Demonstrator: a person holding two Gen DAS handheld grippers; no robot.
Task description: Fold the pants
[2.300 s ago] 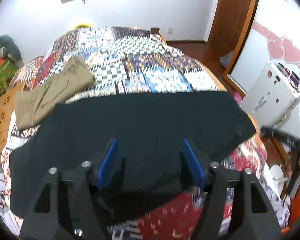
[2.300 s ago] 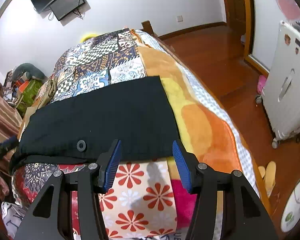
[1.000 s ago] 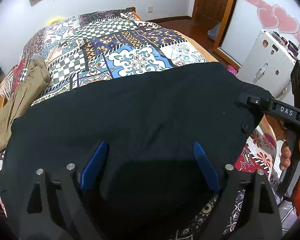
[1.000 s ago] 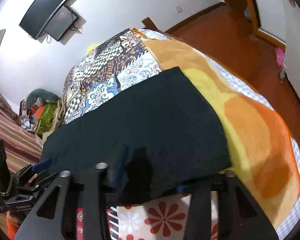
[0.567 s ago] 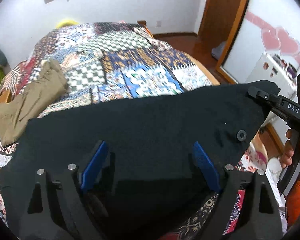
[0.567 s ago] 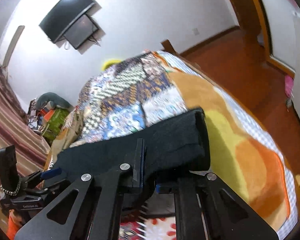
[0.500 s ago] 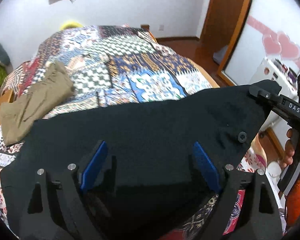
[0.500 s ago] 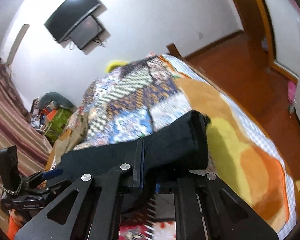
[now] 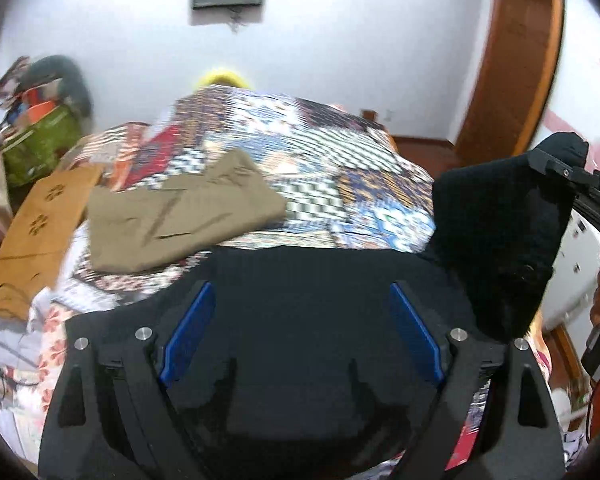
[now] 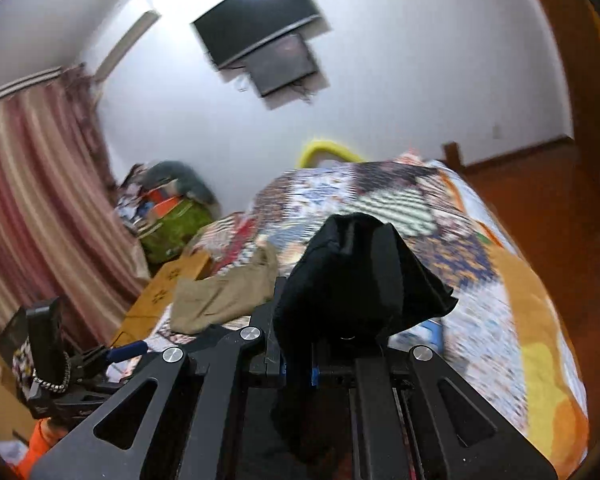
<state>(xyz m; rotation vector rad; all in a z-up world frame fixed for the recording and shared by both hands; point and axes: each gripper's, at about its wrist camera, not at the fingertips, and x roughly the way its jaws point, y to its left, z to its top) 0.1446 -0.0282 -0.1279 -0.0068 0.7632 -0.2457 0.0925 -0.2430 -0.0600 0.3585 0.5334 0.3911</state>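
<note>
While your right gripper (image 10: 300, 368) pinches black pants (image 9: 320, 320) up off the bed (image 9: 340, 152) | left gripper (image 9: 300, 336) wide, empty | fold begun, unfinished.

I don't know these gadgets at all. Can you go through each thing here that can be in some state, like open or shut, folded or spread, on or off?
Left gripper: jaws wide open, holding nothing, black cloth beneath.
Right gripper: shut on a raised end of the black pants.
Black pants: one end lifted and bunched, the rest lying on the bed.
Khaki pants: lying loosely folded on the quilt.
Wall screen: dark.
</note>
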